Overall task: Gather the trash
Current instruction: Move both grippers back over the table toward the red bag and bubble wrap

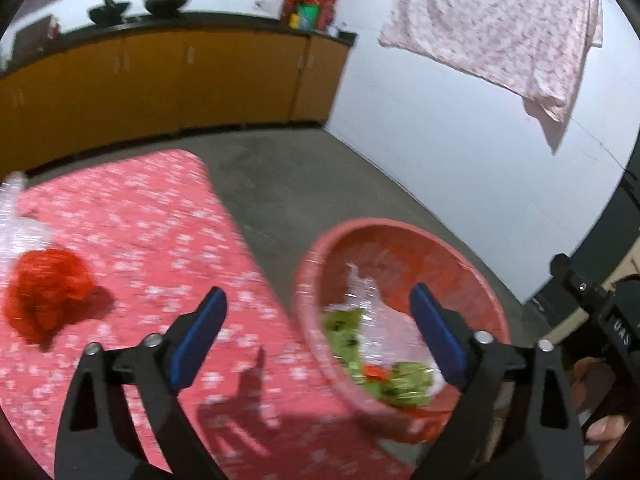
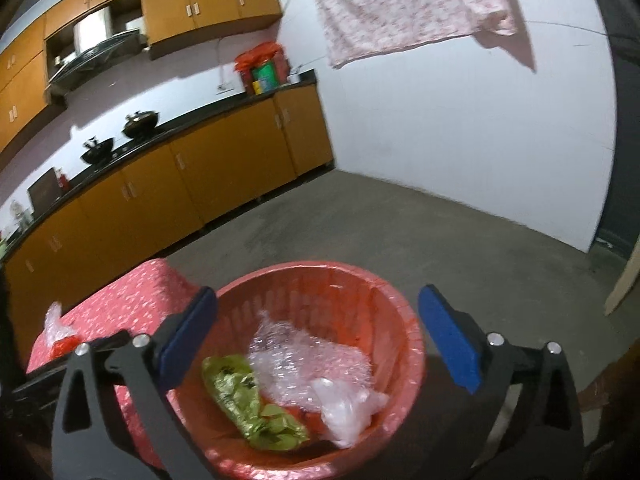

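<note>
Trash lay in two places: some already in the red basket (image 2: pixel 320 280), some on the table (image 1: pixel 160 216). My left gripper (image 1: pixel 316 332) stood wide open with nothing between its blue pads (image 1: pixel 200 332), hanging over the table edge and the near rim of the basket. My right gripper (image 2: pixel 316 332) was just as wide and just as empty, poised above the basket's mouth.

Below the right one, inside the basket, lay a green wrapper (image 2: pixel 248 400), a wad of bubble wrap (image 2: pixel 296 360) and a clear plastic bag (image 2: pixel 348 408), piled against each other on the bottom. The basket stood on the grey floor (image 2: pixel 400 232), close beside the table's corner.

Out past my left gripper, on the pink flowered tablecloth, a red net bag (image 1: pixel 44 292) sat crumpled, well apart from the pads. Behind it at the table's far left edge was more clear crinkled plastic (image 1: pixel 16 216), partly cut off by the frame. Beyond ran the orange cabinets (image 1: pixel 160 80) and a white wall with a pink cloth (image 1: pixel 500 20) hung on it.

I judged that a drop into the basket was done on both sides and the step in hand was going back for more. The next move called for swinging the left gripper across the table to the net bag, bringing the pads down on either side of the loose mesh and pinching enough of it that it would not slip free on the way to the basket. The clear plastic would come after.
</note>
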Available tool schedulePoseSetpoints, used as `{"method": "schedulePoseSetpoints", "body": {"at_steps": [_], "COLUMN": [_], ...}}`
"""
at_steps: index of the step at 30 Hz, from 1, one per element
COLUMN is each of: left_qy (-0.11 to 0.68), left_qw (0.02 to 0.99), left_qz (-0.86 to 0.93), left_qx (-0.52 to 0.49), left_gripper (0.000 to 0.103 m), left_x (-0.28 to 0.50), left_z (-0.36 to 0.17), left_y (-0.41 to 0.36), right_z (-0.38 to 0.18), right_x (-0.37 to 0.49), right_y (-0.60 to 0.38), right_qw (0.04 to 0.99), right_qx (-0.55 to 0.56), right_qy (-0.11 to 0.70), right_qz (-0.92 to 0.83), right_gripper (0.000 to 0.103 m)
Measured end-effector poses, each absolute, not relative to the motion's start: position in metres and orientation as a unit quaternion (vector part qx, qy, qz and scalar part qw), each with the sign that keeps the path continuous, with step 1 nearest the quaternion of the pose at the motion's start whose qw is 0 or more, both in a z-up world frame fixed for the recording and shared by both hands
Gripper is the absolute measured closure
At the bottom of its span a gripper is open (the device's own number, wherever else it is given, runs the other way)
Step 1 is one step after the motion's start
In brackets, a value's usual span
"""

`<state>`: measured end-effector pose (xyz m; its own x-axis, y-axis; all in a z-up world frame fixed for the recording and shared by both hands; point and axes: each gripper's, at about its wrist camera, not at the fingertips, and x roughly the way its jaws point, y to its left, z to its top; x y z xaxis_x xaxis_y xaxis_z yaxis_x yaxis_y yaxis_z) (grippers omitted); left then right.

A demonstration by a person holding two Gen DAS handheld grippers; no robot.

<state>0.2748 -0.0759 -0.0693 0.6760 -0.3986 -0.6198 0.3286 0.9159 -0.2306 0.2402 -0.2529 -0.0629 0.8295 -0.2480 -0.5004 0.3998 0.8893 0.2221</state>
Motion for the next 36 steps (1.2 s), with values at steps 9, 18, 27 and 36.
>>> {"method": "schedulePoseSetpoints", "body": {"at_steps": [9, 18, 27, 36], "left_qy": [0.328, 0.320, 0.327, 0.323], "left_qw": [0.937, 0.947, 0.937, 0.931], "left_qz": [-0.117, 0.017, 0.113, 0.151], "left_qx": [-0.042, -0.023, -0.050, -0.082], "left_gripper": [0.003, 0.002, 0.002, 0.002], "left_x": [0.249, 0.214, 0.193, 0.193], "left_z": [-0.065, -0.075, -0.089, -0.094], "left_y": [0.001, 0.112, 0.209, 0.255], "right_z": [-0.066, -0.063, -0.078, -0.098], "right_x": [0.250, 0.290, 0.329, 0.373], "right_y": [-0.230, -0.125, 0.017, 0.105], "right_qw": [0.945, 0.950, 0.936, 0.923], "right_qx": [0.149, 0.127, 0.079, 0.086], "right_qy": [0.250, 0.285, 0.334, 0.368], "right_qz": [-0.146, -0.026, 0.083, 0.078], "right_gripper": [0.005, 0.005, 0.005, 0.005]}}
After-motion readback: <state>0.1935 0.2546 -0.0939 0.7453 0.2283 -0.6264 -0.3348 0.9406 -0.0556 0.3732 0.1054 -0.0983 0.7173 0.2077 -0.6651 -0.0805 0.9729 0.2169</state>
